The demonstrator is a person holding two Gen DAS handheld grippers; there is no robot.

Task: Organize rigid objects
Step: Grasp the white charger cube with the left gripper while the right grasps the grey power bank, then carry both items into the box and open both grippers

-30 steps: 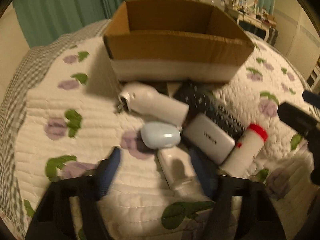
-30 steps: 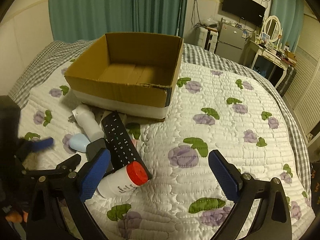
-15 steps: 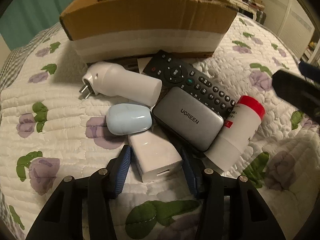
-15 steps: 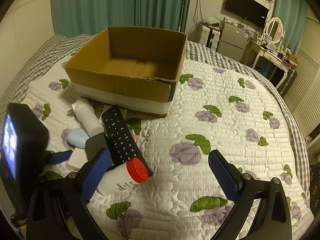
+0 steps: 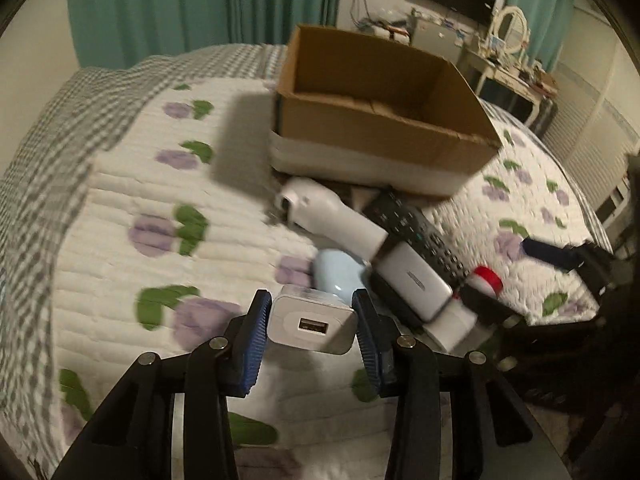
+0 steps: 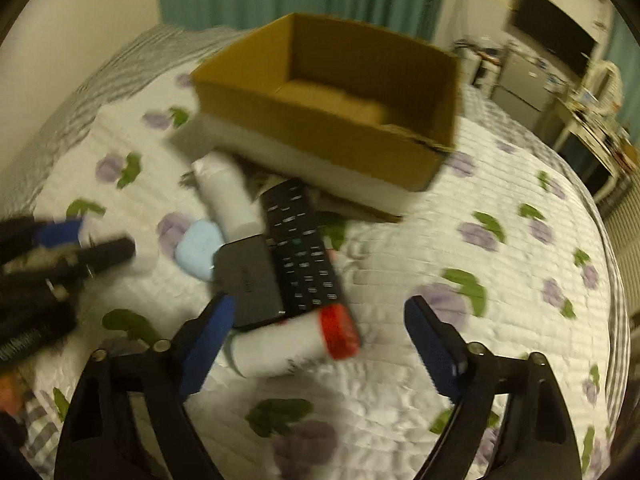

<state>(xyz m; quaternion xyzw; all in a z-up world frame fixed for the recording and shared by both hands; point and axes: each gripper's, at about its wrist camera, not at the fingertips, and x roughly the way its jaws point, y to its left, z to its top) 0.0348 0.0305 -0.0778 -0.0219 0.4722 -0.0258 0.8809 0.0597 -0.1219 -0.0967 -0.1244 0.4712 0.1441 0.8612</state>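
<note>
Under my tongs a white quilt (image 6: 400,248) with purple flowers covered the bed. Beyond the quilt hung teal curtains (image 5: 200,4). Right of those curtains I saw a dark television (image 6: 554,36) on the wall and a cluttered white dressing table (image 5: 508,76) below it.

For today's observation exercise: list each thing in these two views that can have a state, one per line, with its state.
left gripper: shut on white USB charger
right gripper: open, holding nothing
cardboard box: open-topped, looks empty
red-capped bottle: lying on its side, capped
remote control: lying on the quilt, buttons up
white plug device: lying down
</note>
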